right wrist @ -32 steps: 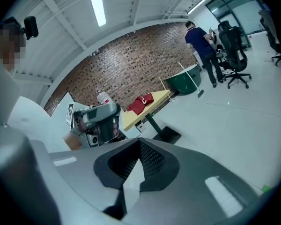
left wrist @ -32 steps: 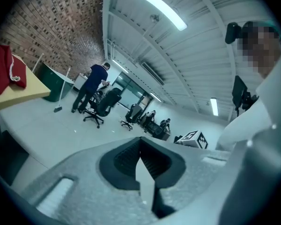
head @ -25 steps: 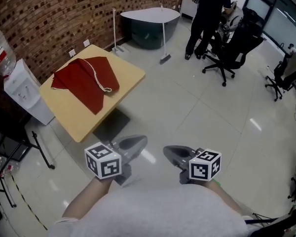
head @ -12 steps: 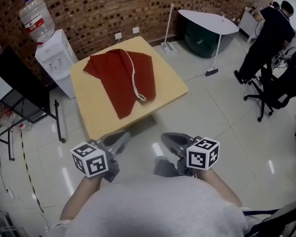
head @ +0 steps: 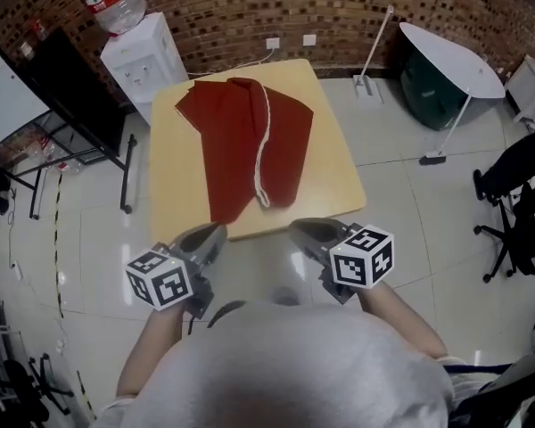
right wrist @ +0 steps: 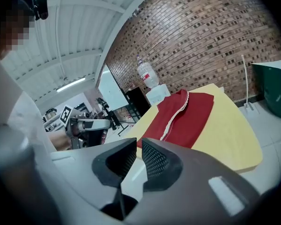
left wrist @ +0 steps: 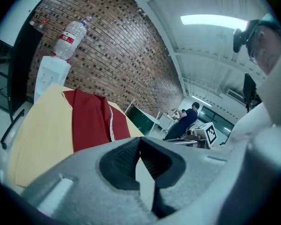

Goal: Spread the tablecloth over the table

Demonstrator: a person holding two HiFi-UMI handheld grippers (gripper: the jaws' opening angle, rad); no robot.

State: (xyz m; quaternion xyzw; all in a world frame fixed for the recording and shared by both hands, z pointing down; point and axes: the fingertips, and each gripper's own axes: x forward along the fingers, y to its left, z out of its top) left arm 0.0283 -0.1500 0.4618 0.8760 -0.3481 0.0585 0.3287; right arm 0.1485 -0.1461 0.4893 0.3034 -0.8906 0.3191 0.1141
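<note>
Head view looks pretty different from a second back: the yellow table (head: 174, 194) with the red tablecloth (head: 236, 141) was off at my 10 o'clock. Now it's dead at 12, just past both tools, with the water dispenser (head: 138, 47) at 11. My left gripper (head: 207, 235) is clamped fully together on nothing, my right gripper (head: 307, 230) is just cracking open with only a thin empty gap, and the cloth lies folded down the tabletop's middle, neither tool touching it.
</note>
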